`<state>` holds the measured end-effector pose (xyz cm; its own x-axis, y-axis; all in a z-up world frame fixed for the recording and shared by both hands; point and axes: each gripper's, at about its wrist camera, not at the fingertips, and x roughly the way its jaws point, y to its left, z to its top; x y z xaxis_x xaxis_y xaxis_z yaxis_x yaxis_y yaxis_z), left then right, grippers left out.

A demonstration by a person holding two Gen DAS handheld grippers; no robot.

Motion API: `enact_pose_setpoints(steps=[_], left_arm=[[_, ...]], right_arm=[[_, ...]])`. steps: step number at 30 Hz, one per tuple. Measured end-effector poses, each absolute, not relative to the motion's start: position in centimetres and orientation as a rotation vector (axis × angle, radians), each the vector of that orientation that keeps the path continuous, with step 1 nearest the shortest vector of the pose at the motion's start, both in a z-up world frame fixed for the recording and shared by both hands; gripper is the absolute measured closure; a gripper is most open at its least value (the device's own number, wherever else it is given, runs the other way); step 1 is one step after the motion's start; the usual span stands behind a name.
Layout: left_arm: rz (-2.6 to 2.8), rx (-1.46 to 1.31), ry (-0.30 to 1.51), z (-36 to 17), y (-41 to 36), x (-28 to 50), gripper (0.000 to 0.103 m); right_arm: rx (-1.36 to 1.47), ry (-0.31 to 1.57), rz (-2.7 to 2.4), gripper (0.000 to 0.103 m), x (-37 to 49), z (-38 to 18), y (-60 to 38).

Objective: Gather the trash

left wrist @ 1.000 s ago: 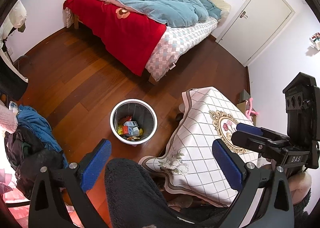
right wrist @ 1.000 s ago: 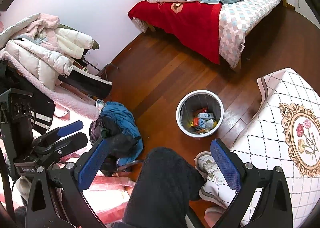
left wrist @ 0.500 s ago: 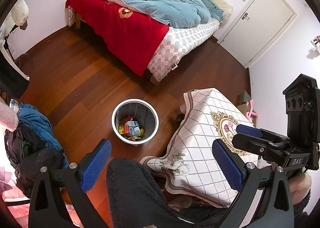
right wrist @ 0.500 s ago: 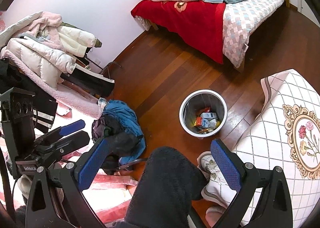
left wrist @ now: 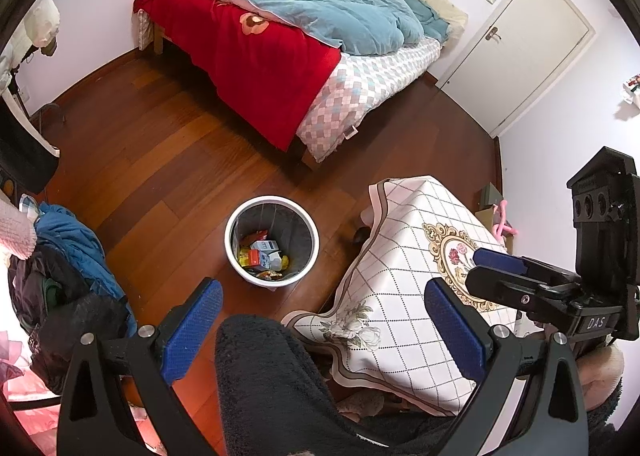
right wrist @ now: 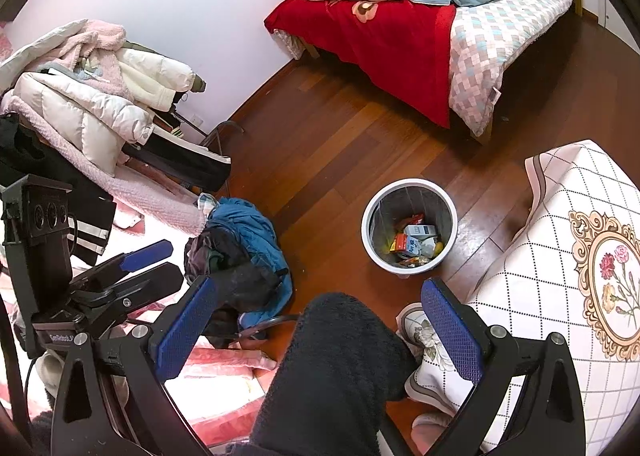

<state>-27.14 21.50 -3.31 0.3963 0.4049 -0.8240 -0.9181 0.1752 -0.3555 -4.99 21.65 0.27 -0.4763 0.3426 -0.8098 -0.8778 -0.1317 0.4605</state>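
Observation:
A white waste bin (left wrist: 292, 221) stands on the wooden floor, holding cartons and wrappers (left wrist: 262, 254). My left gripper (left wrist: 323, 324) hovers high above the floor, open, with the bin just beyond its left pad. Only a person's dark fleece-covered leg (left wrist: 272, 384) shows between its fingers, lower down. The right wrist view shows the same bin (right wrist: 416, 197) and trash (right wrist: 416, 242) ahead of my right gripper (right wrist: 319, 326), which is open and empty. Each gripper appears side-on in the other's view: the right gripper (left wrist: 482, 271) and the left gripper (right wrist: 162, 260).
A table under a white patterned cloth (left wrist: 400, 256) stands right of the bin. A bed with red and blue covers (left wrist: 280, 47) fills the far side, with a white door (left wrist: 520, 47) beside it. Heaped coats and clothes (right wrist: 100, 103) lie on the left. Bare floor surrounds the bin.
Both views have drifted slightly, so the bed and bin sit a little further right in frame. Both grippers stay open and empty.

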Motion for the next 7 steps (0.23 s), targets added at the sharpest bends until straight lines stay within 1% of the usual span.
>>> enact_pose_setpoints(steps=[7], left_arm=[[1.06, -0.98, 0.635, -3.72, 21.13, -27.57, 0.0]], right_arm=[[-0.685, 1.222, 1.74, 0.0, -5.16, -0.03, 21.69]])
